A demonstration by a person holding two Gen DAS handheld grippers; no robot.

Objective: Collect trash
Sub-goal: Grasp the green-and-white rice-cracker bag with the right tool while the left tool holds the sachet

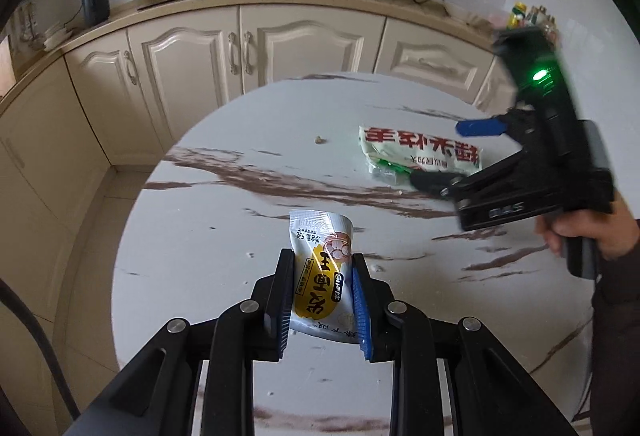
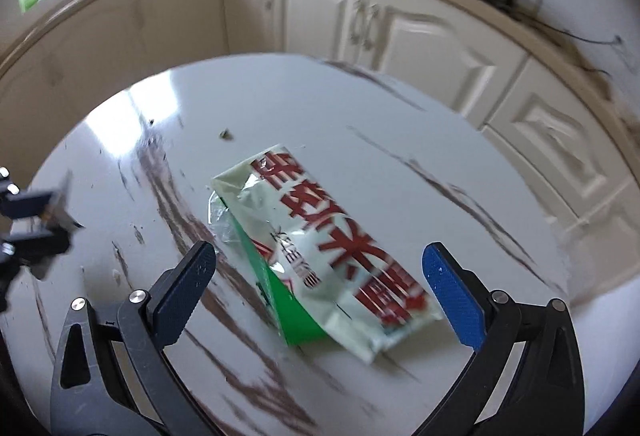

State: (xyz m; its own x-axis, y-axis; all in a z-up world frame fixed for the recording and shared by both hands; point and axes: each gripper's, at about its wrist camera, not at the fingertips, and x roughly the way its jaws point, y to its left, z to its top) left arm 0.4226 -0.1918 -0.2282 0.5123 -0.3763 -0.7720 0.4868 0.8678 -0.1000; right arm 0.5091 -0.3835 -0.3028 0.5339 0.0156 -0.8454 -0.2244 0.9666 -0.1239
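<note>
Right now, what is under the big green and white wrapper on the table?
The green and white wrapper lies flat on the marble table, between the open right gripper fingers. Only tabletop shows around it; whatever lies beneath is covered.

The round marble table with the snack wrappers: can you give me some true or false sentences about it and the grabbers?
1. The left gripper is clamped on the small silver and yellow snack packet. True.
2. The big pale green bag with red letters is held up in the air. False: it lies flat on the round white table with brown veins.
3. The right gripper is shut tight. False: its fingers stand wide apart on either side of the green bag, not touching it.
4. A small crumb lies on the table beyond the green bag. True.
5. The table is square. False: it is round.
</note>
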